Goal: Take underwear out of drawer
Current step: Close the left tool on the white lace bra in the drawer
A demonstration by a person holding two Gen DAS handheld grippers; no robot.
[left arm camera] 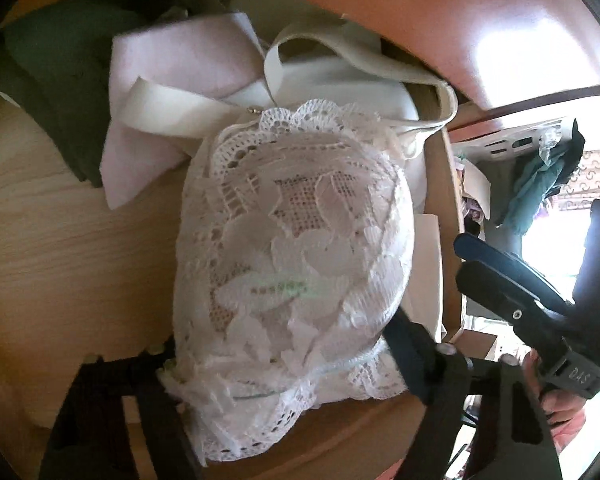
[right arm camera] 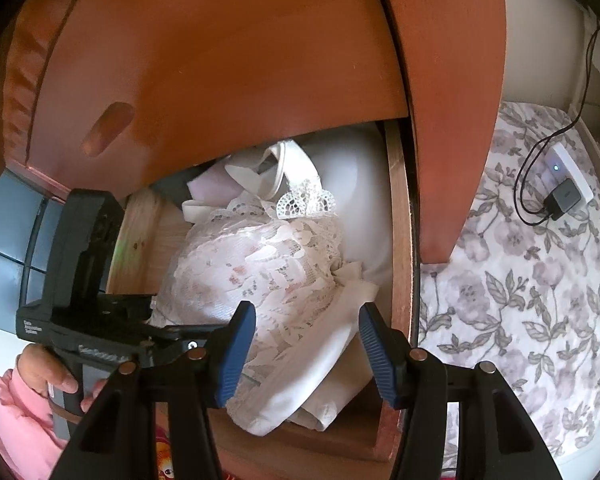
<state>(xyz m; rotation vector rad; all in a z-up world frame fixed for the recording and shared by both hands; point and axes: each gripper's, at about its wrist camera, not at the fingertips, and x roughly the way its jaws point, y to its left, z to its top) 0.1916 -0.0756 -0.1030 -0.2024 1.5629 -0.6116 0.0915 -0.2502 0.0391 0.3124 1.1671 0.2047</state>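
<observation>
A white lace bra [left arm camera: 296, 248] lies on top of the clothes in the open wooden drawer [right arm camera: 400, 240]. My left gripper [left arm camera: 280, 340] is open, one finger on either side of the bra's near cup, and lace drapes over its base. In the right wrist view the lace bra [right arm camera: 268, 264] sits ahead of my right gripper [right arm camera: 308, 352], which is open just above a white garment [right arm camera: 320, 360] and the bra's edge, holding nothing. A hand holds my left gripper [right arm camera: 168, 320] at the left. My right gripper [left arm camera: 472, 256] shows side-on at the right.
The drawer also holds a dark green garment [left arm camera: 60, 80], a pale pink cloth [left arm camera: 180, 60] and a cream strappy piece [left arm camera: 340, 64]. A brown drawer front [right arm camera: 220, 60] overhangs it. A floral bedspread [right arm camera: 520, 280] with a charger [right arm camera: 564, 200] lies to the right. A white basket [left arm camera: 520, 140] stands behind.
</observation>
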